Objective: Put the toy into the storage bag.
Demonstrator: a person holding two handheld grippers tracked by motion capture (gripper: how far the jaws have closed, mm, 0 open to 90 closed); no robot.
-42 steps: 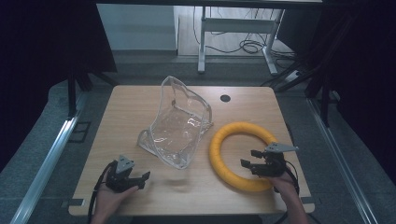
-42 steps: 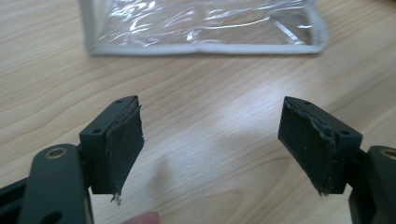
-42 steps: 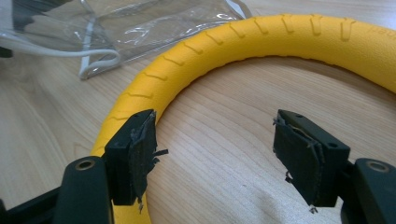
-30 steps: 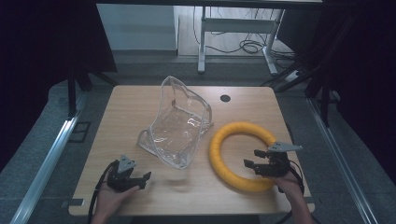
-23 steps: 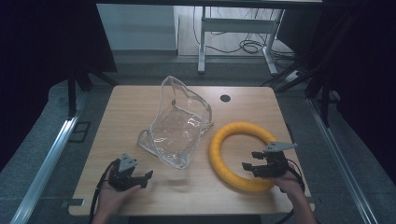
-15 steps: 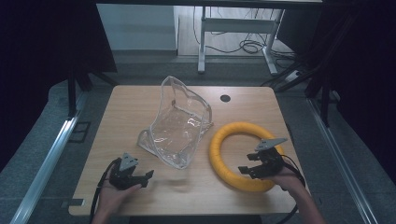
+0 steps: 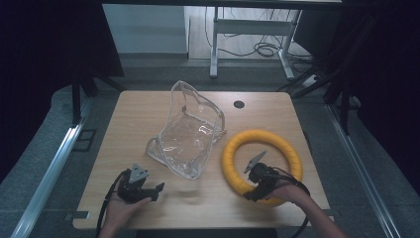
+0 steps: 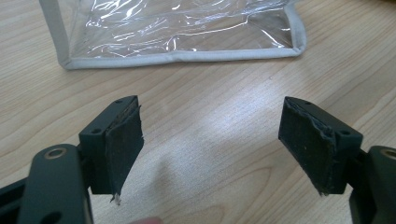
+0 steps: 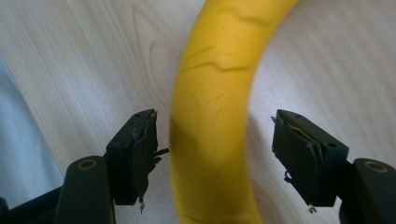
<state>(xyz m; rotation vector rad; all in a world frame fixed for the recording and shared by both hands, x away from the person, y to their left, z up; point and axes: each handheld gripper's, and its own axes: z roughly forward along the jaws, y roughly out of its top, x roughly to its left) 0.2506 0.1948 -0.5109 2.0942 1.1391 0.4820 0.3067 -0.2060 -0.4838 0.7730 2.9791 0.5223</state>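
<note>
since earlier, right gripper [image 9: 212, 156] swung onto yellow ring [image 9: 224, 107]: jaws spread, straddling tube running 12–6 o'clock; left gripper [image 7: 140, 188] spread, idle.

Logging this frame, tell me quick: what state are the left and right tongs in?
Left tongs: open, empty, over bare table.
Right tongs: open, straddling the yellow ring, not gripping.

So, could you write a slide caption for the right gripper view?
Open right tongs straddling the yellow ring on the wooden table.
</note>
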